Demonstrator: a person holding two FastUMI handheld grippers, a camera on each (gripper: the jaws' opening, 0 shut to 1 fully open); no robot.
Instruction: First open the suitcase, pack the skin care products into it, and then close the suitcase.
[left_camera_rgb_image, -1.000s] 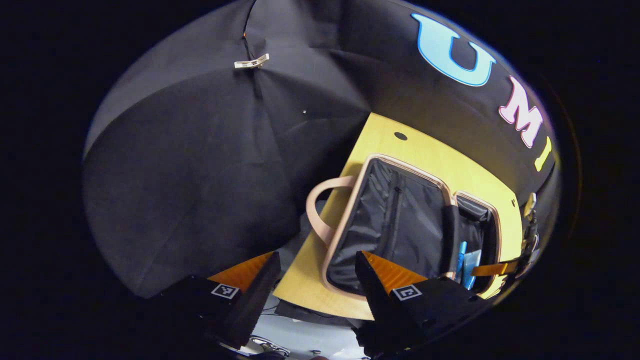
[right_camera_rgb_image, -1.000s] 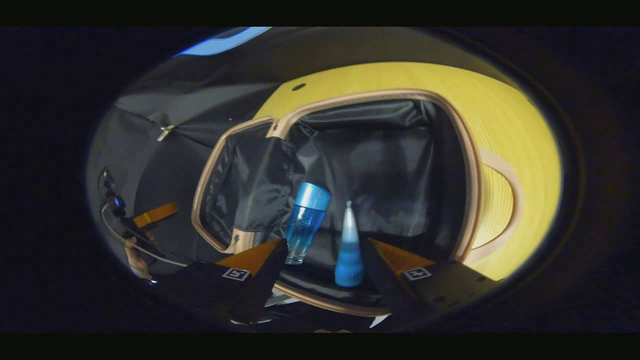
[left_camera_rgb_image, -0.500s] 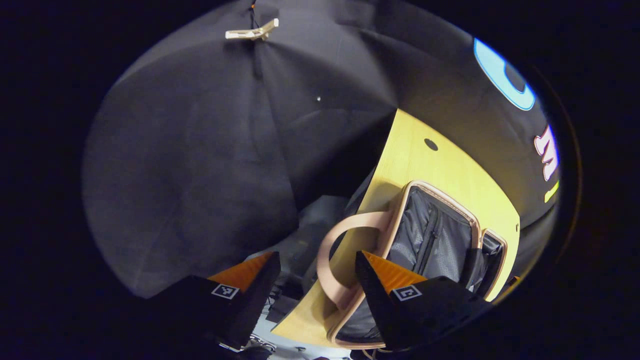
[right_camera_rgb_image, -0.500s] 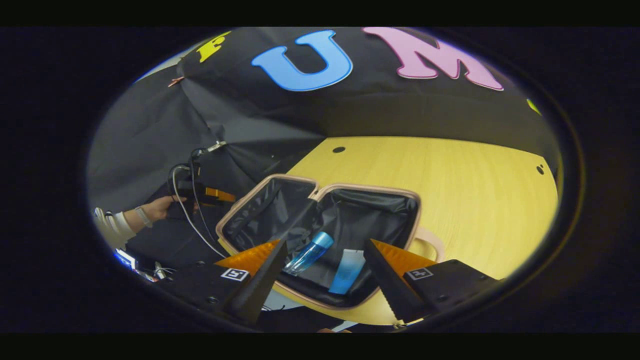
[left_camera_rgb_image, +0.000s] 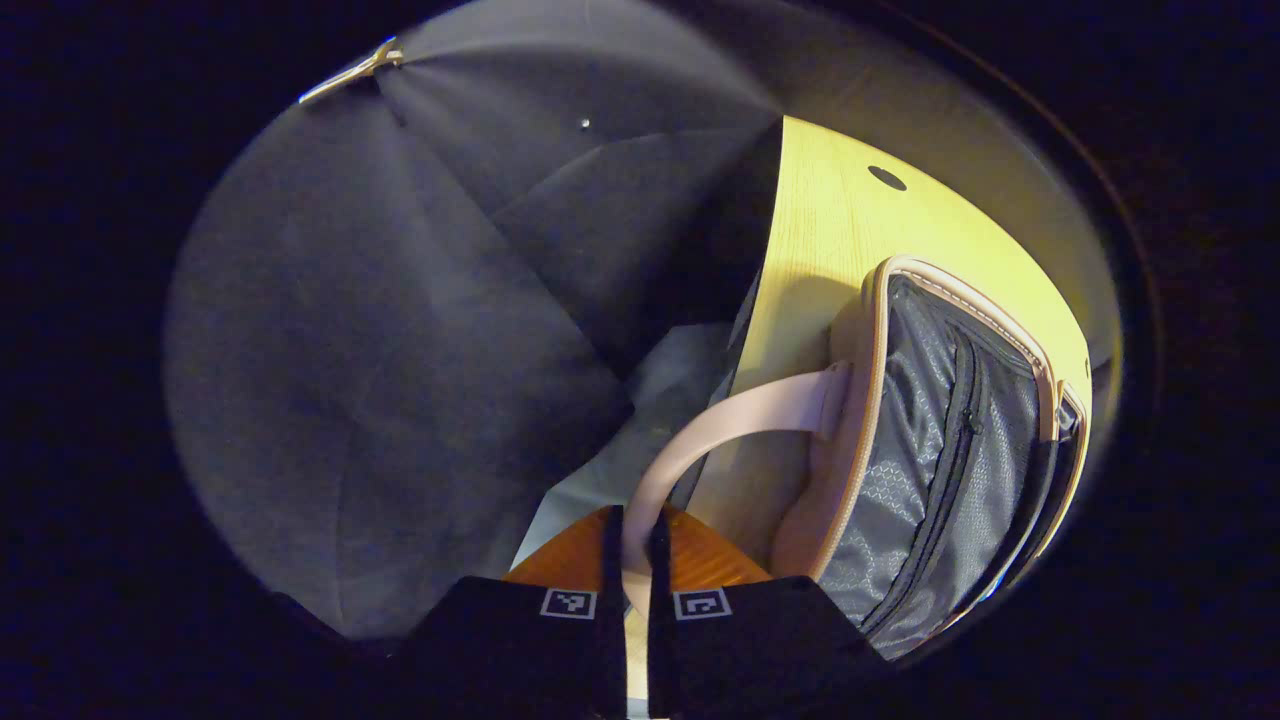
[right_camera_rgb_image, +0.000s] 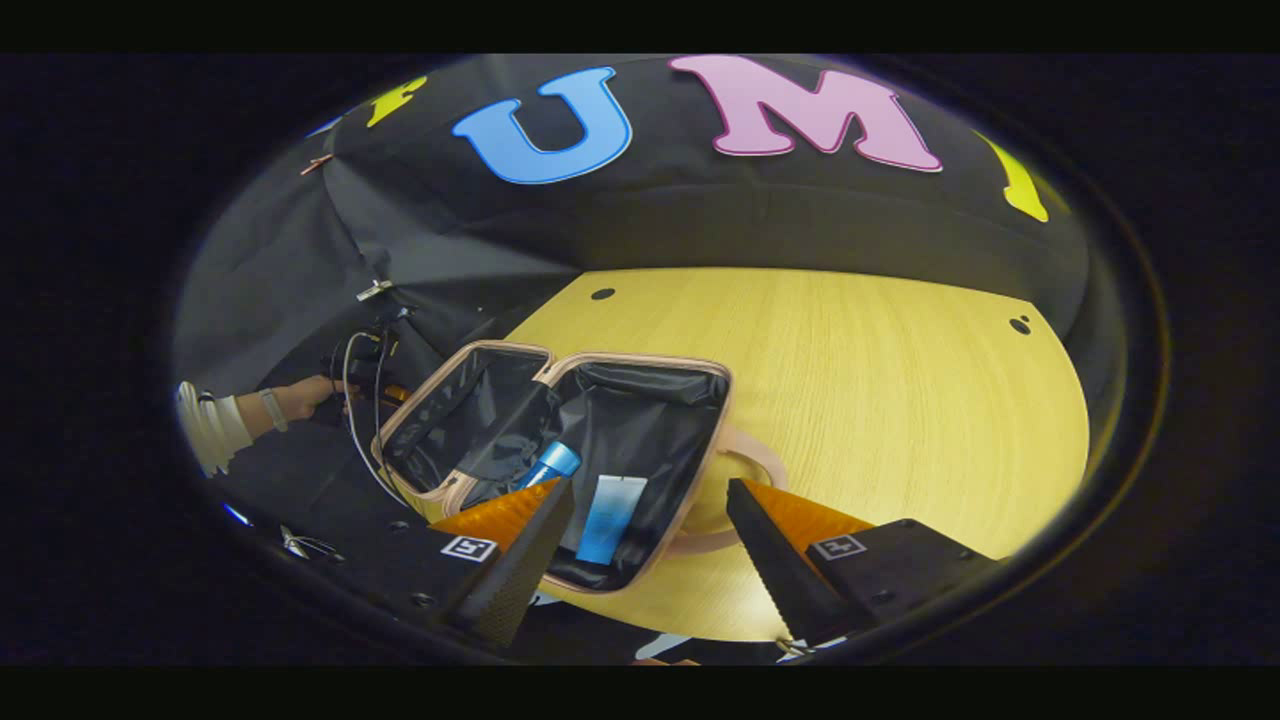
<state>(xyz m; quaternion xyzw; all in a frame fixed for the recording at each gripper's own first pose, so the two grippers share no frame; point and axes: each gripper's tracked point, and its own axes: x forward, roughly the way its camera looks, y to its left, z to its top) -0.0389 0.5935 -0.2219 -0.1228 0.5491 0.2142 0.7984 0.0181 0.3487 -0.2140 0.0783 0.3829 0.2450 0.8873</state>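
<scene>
The pink suitcase (right_camera_rgb_image: 640, 362) lies open on the yellow table (right_camera_rgb_image: 850, 380). In its dark-lined base lie a blue bottle (right_camera_rgb_image: 552, 465) and a pale blue tube (right_camera_rgb_image: 607, 505). My right gripper (right_camera_rgb_image: 650, 560) hangs open above the base's near edge, holding nothing. In the left gripper view, the lid (left_camera_rgb_image: 930, 470) shows its grey zipped lining. My left gripper (left_camera_rgb_image: 632, 520) is shut on the lid's pink handle (left_camera_rgb_image: 720, 430), which passes between its fingers. In the right gripper view, that left gripper (right_camera_rgb_image: 365, 375) and the hand (right_camera_rgb_image: 300, 400) holding it sit at the lid's far left side.
The table's left edge (left_camera_rgb_image: 760, 300) runs just beside the lid, and the handle overhangs it. Black cloth walls enclose the back and left. Bare tabletop (right_camera_rgb_image: 900, 450) stretches to the right of the suitcase. A second pink handle (right_camera_rgb_image: 745, 470) sticks out from the base.
My left gripper moved in onto the lid's handle and went from open to shut on it. My right gripper drew back and up from the suitcase base, still open.
</scene>
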